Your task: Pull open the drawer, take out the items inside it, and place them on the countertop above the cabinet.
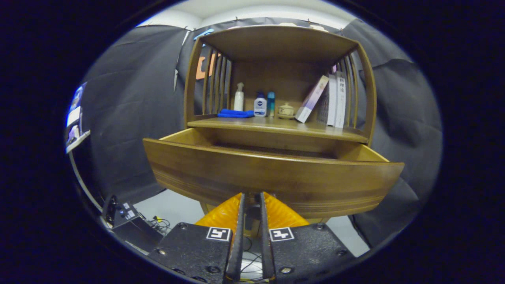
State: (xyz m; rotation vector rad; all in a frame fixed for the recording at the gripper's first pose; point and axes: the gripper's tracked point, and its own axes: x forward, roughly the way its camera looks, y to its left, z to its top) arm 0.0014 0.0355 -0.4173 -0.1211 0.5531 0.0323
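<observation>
The wooden drawer [272,173] stands pulled out from the cabinet [276,134], and its tall curved front panel hides whatever lies inside. My gripper [251,195] sits at the lower edge of that front panel, in the middle. Its two orange fingers [236,209] are drawn close together with only a narrow gap, pressed on a small handle under the panel's edge. The countertop [284,126] above the drawer is the cabinet's open shelf.
On the shelf stand a folded blue cloth [236,113], a white pump bottle [239,98], a small white bottle [260,105], a teal bottle [271,103], a lidded ceramic jar [286,111] and several leaning books [329,100]. Cables and a black box [126,215] lie on the floor to the left.
</observation>
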